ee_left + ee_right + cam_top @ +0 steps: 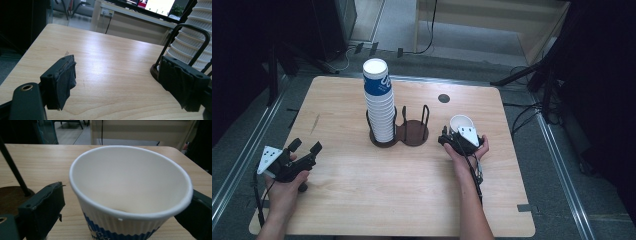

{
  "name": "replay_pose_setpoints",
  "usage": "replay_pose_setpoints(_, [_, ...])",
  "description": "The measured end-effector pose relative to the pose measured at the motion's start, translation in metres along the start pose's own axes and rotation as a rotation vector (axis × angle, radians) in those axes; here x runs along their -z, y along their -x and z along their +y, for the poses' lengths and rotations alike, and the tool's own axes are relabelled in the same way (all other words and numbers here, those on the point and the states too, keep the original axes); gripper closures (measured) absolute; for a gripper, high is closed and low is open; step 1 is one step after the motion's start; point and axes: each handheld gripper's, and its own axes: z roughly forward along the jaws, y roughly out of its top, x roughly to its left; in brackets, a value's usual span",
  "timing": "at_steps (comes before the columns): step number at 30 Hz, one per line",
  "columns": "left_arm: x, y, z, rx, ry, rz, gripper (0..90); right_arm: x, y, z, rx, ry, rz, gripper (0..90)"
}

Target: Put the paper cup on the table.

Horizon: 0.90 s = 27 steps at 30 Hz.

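A single white paper cup (461, 122) with blue print stands upright on the wooden table (377, 190), right of a black two-ring cup holder (414, 134). The holder's left ring carries a tall stack of white cups (378, 100) topped by a blue-banded one; its right ring is empty. My right gripper (453, 132) is open with its jaws on either side of the single cup (130, 185). A gap shows at the left jaw, while the right jaw sits against the rim. My left gripper (305, 146) rests open and empty near the table's left edge, pointing toward the stack (192, 37).
A small black round disc (443, 98) lies on the table behind the holder. Bare wood spans the front and left of the table (105, 57). The holder's wire loop (186, 26) rises ahead of the left gripper (120, 72). Its dark base (10, 195) lies left of the right gripper (125, 200).
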Motion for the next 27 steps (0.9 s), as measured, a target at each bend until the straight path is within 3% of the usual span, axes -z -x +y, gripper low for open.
replay_pose_setpoints(9, [0.000, 0.000, 0.000, 0.006, -0.003, 0.002, 16.1, 0.012, 0.003, 0.004, -0.003, 0.003, 0.026, 0.0])
replay_pose_setpoints(27, [-0.001, 0.000, 0.000, 0.012, -0.001, 0.001, 16.1, 0.053, 0.009, 0.011, 0.021, 0.077, 0.083, 0.0])
